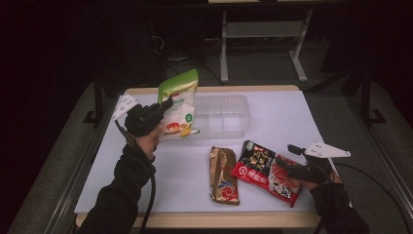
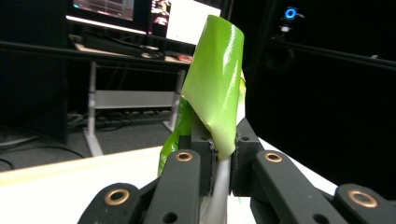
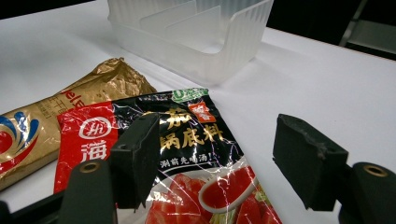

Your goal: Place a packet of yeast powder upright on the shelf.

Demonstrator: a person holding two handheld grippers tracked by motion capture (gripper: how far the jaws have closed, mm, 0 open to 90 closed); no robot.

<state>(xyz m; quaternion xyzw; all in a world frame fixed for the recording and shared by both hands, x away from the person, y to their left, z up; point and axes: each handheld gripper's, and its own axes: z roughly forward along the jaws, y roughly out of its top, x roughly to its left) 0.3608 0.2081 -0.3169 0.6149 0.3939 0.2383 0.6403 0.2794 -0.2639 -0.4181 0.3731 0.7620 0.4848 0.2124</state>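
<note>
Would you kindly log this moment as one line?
left gripper: shut on green-topped bag, lifted beside clear bin | right gripper: open over red packet | gold packet: on table

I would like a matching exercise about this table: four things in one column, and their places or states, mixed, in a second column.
Things:
1. green-and-white bag
2. gold packet
3. red-and-black packet
4. clear plastic tray

Places or states:
A. lying flat, under the open right tongs
B. at the far side of the table, with dividers inside
C. lifted, clamped in the left tongs
D. lying flat, left of the red-and-black packet

Pairs: 1-C, 2-D, 3-A, 4-B
</note>
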